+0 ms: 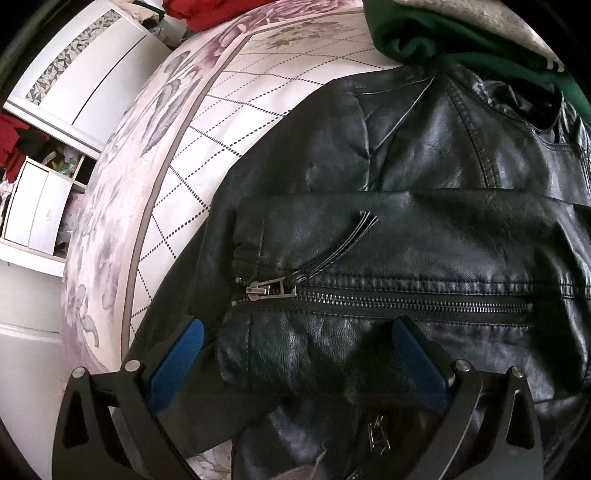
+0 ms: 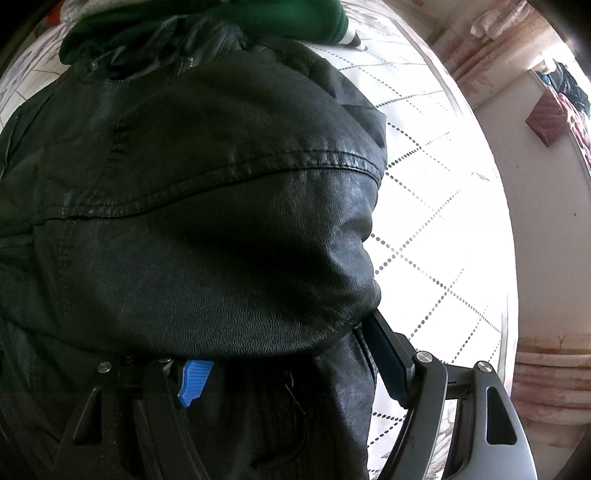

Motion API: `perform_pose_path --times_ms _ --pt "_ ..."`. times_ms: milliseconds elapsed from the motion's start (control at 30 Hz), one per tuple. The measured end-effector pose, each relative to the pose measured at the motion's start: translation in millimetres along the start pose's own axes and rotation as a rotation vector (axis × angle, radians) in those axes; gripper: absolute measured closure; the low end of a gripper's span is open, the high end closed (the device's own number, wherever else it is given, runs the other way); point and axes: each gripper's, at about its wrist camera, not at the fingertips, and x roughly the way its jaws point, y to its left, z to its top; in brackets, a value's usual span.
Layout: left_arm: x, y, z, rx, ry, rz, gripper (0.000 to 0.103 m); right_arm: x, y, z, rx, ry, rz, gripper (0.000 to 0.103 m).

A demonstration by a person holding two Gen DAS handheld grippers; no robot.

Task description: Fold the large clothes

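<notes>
Blue-padded left gripper spread wide, holding nothing, above a black leather jacket folded on a patterned bedspread. Right gripper likewise wide, jacket leather draped over its fingers. Beyond lies a green garment.

The left gripper is hovering with its jaws spread wide, blue pads angled outward and holding nothing. The right gripper is likewise standing wide open, its fingertips hidden under dark folds.
</notes>
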Motion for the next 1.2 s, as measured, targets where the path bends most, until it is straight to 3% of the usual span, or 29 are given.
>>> perform_pose_path --times_ms 467,533,633,700,767,967,1133,1200 --pt "4.7 1.8 0.5 -0.008 0.006 -0.023 0.0 -2.2 -0.9 -0.4 -0.002 0.003 -0.007 0.025" --pt "5.7 2.7 0.7 -0.016 0.013 -0.028 0.0 -3.4 -6.7 -0.7 0.029 -0.012 -0.007 0.025" --pt "3.4 4.0 -0.3 -0.034 0.017 -0.04 0.0 -2.2 -41.3 -4.5 0.179 -0.037 -0.05 0.025" --pt "2.3 2.2 -1.6 -0.035 0.015 -0.048 0.0 18.9 -64.0 -8.0 0.257 0.062 0.05 0.025" --pt "2.2 1.9 -1.9 -0.04 0.014 -0.048 0.0 21.2 -76.5 -8.4 0.308 0.09 0.13 0.025" --pt "7.1 12.5 -0.5 -0.086 0.028 -0.068 0.0 -19.0 -88.0 -3.7 0.342 0.134 0.197 0.024" --pt "12.8 14.1 -0.5 -0.099 0.034 -0.086 0.0 -59.0 -91.8 0.8 0.418 0.068 0.267 0.025" --pt "13.9 14.7 -0.5 -0.105 0.035 -0.093 0.0 -66.0 -88.4 10.9 0.436 -0.009 0.33 0.034"
